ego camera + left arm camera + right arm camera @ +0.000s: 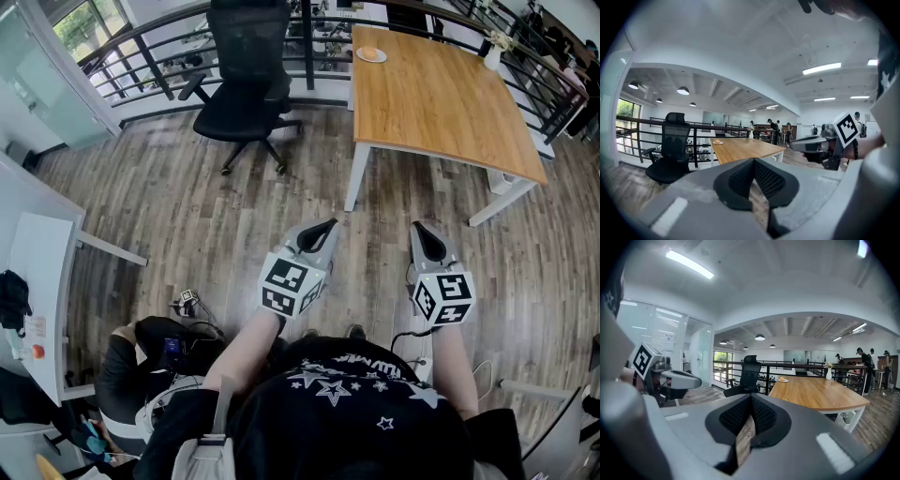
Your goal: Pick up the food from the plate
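A small round piece of food [371,53] lies on a white plate [361,57] at the far edge of a wooden table [441,103]. In the gripper views the plate [717,142] [783,379] shows small and distant. Both grippers hang over the wood floor, well short of the table. My left gripper [323,225] [753,161] is shut with nothing in it. Beside it, my right gripper [424,228] [750,398] is also shut and empty. Each gripper shows in the other's view: the right gripper [813,144], the left gripper [679,379].
A black office chair [246,84] stands left of the table by a black railing [150,56]. A white vase [493,58] sits at the table's far right corner. White desks [37,281] line the left. Bags and cables [159,352] lie by my feet.
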`<state>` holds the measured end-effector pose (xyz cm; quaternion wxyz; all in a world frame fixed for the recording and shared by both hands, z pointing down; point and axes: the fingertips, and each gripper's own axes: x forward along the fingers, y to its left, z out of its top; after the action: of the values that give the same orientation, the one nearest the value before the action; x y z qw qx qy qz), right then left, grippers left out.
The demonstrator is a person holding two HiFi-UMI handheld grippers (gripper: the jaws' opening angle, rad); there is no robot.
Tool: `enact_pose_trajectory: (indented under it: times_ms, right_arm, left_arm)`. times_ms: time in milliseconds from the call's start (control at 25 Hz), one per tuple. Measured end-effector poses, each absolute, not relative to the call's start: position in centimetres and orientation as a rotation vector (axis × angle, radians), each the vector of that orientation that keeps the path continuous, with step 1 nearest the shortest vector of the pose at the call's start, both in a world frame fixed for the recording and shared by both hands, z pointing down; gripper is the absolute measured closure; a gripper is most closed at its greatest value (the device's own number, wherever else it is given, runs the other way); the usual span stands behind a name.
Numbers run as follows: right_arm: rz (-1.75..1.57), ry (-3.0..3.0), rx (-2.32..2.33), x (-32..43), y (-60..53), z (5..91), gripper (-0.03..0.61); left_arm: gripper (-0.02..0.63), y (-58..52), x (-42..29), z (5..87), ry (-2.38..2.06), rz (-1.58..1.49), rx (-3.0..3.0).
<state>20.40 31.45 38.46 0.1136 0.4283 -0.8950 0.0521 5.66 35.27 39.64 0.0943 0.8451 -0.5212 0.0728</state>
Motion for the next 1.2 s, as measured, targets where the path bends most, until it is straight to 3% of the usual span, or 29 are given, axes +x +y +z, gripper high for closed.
enact_pose_trajectory:
  times_ms: [1200]
  right_arm:
    - [0.157, -2.622, 1.302, 15.2, 31.7, 39.3, 0.577]
  left_arm:
    - [0.614, 37.7, 0.2, 40.6, -1.576, 0.152, 2.457]
